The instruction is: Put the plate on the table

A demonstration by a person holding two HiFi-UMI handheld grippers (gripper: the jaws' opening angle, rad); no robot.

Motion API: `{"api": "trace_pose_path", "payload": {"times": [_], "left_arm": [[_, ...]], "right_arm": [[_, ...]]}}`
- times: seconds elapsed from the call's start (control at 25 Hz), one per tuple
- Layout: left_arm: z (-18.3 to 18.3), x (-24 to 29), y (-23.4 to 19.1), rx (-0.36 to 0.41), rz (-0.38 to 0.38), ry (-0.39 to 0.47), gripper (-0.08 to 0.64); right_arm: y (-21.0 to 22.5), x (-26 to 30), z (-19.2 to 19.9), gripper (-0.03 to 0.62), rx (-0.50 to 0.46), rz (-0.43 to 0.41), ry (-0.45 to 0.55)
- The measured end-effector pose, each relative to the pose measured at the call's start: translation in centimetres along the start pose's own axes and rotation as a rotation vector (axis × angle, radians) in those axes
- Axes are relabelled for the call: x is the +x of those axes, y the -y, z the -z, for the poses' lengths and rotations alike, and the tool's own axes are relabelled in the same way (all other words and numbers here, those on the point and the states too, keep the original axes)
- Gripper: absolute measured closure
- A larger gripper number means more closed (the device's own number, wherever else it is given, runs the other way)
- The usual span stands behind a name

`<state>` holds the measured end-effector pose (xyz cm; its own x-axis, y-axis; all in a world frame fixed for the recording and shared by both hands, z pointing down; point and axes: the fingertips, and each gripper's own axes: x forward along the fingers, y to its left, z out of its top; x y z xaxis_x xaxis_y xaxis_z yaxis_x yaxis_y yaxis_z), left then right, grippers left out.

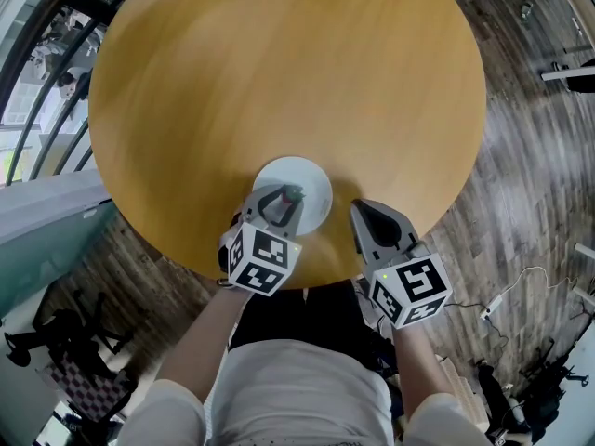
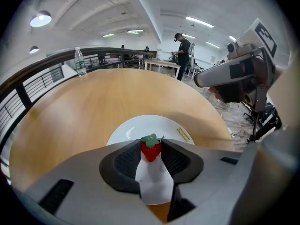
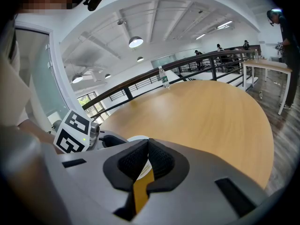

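A white plate [image 1: 314,177] lies flat on the round wooden table [image 1: 279,72], close to its near edge. My left gripper [image 1: 286,197] hovers over the plate's near rim, shut on a small red strawberry [image 1: 294,193] with a green top. In the left gripper view the strawberry [image 2: 151,151] sits pinched between the black pads, with the plate [image 2: 136,128] just beyond them. My right gripper [image 1: 359,208] rests at the table's edge to the right of the plate, jaws closed together with nothing between them. The right gripper view shows a sliver of the plate [image 3: 135,138].
A water bottle [image 2: 80,62] stands at the table's far edge by a dark railing [image 2: 28,86]. A person [image 2: 183,48] stands by other tables in the background. The floor [image 1: 521,156] around the table is wood planking with cables.
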<state>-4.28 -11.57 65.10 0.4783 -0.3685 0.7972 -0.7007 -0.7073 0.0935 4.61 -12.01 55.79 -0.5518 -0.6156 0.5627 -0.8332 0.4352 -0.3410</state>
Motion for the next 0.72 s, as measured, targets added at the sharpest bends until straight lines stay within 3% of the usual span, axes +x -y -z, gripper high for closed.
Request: {"api": "trace_pose_path", "payload": {"times": [0.72], "left_arm": [[-0.7,-1.0,0.1,-0.015,-0.012,0.021,0.36]], "right_arm": [[-0.2,-0.8,-0.7,0.572,-0.004,-0.005,0.014]]}}
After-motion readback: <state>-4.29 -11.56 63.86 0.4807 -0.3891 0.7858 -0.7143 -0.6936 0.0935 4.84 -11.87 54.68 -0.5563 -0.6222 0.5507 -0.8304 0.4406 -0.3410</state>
